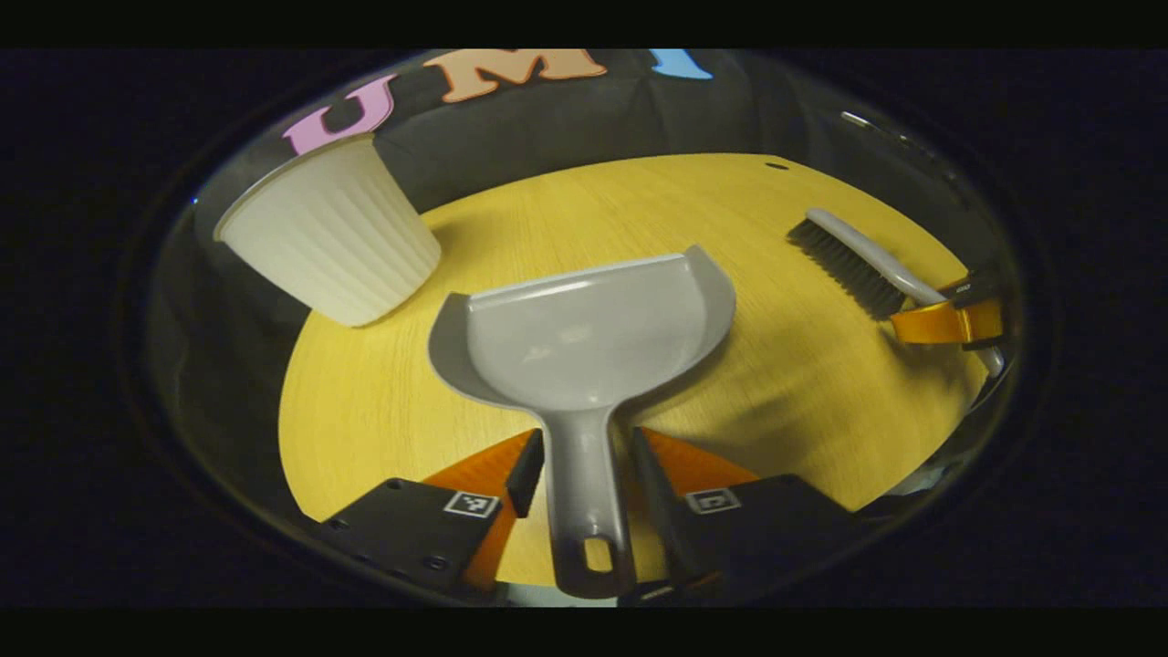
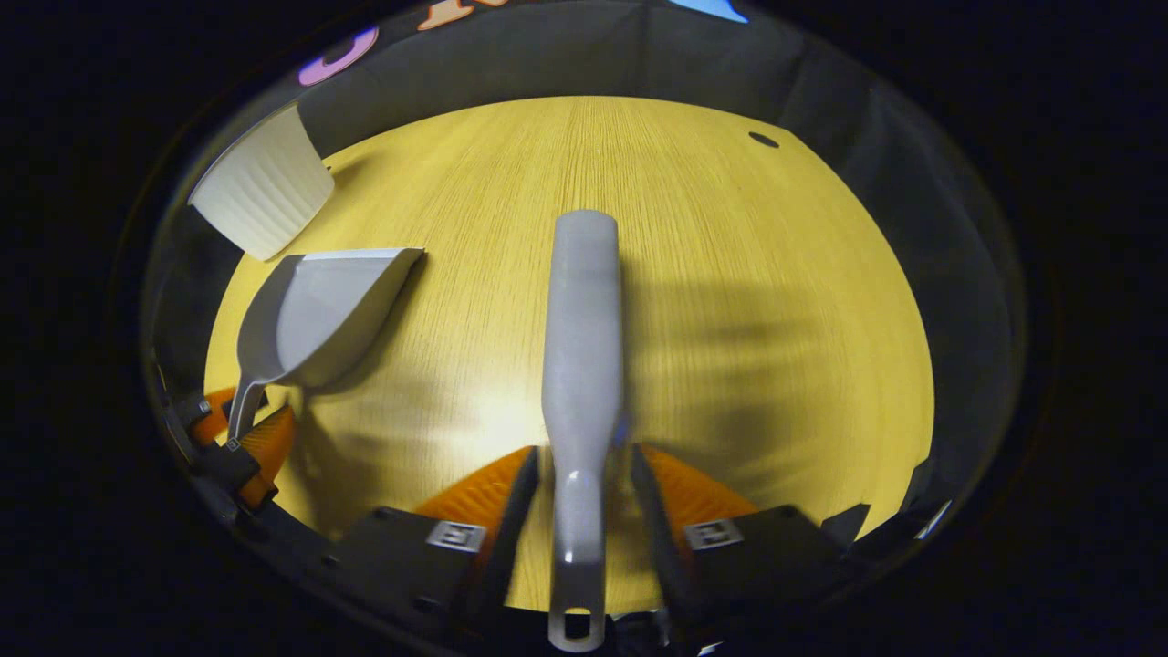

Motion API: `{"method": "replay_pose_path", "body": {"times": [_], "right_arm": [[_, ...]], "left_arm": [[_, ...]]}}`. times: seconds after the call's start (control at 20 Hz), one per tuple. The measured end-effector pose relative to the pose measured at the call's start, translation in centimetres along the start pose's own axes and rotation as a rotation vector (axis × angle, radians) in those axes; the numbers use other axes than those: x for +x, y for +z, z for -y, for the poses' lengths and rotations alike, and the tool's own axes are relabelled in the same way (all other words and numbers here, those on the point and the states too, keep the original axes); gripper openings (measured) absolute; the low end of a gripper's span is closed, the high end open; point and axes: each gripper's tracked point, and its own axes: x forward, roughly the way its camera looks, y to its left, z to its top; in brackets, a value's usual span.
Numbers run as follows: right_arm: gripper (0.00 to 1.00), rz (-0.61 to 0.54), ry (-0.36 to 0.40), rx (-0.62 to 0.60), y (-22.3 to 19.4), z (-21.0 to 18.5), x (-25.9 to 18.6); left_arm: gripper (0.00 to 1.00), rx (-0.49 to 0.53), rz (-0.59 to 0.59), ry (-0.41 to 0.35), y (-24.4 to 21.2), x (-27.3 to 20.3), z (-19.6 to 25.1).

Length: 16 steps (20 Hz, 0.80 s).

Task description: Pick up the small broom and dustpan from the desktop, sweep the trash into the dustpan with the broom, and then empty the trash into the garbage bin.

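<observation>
The grey dustpan [image 1: 584,338] sits in the middle of the left gripper view, mouth facing away. Its handle runs back between my left gripper [image 1: 586,452], which is shut on it. In the right gripper view, the pan [image 2: 315,315] hangs slightly above the desktop at the left, casting a shadow, with the left gripper [image 2: 242,438] behind it. My right gripper [image 2: 581,465] is shut on the pale handle of the small broom [image 2: 582,356], which points straight ahead. The left gripper view has the broom [image 1: 853,265] at the right, dark bristles turned down-left, held by the right gripper [image 1: 949,321].
A white ribbed garbage bin [image 1: 333,228] stands at the far left edge of the yellow wooden desktop [image 1: 803,392]; the bin [image 2: 265,187] is just beyond the dustpan. A small dark hole [image 2: 763,140] marks the far right of the top. Black cloth walls surround the table.
</observation>
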Motion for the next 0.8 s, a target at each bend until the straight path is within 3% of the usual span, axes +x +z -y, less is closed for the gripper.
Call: {"method": "replay_pose_path", "body": {"times": [0.05,0.1,0.2,0.3,0.5,0.65,0.8], "right_arm": [[0.92,0.035,-0.003,-0.017,0.3,0.3,-0.6],[0.93,0.084,-0.004,-0.028,0.6,0.4,-1.4],[1.0,0.224,0.007,-0.056,1.6,0.3,-3.4],[1.0,0.436,0.02,-0.094,3.8,0.6,-7.2],[1.0,0.898,0.017,-0.145,8.5,1.2,-19.5],[1.0,1.061,0.018,-0.161,9.5,1.0,-25.0],[1.0,1.175,0.071,-0.108,8.8,0.9,-27.9]], "left_arm": [[0.73,0.01,0.043,0.016,0.9,-0.3,-0.1],[0.94,-0.001,0.071,0.028,1.6,-0.8,-0.1],[0.96,-0.024,0.2,0.073,4.2,-3.0,-1.2],[0.95,-0.031,0.382,0.143,8.3,-7.3,-3.0],[0.94,-0.067,0.761,0.227,18.3,-18.9,-4.7],[0.93,-0.147,0.902,0.238,21.8,-24.0,-5.0],[0.93,-0.23,1.007,0.168,22.8,-26.5,-4.3]]}}
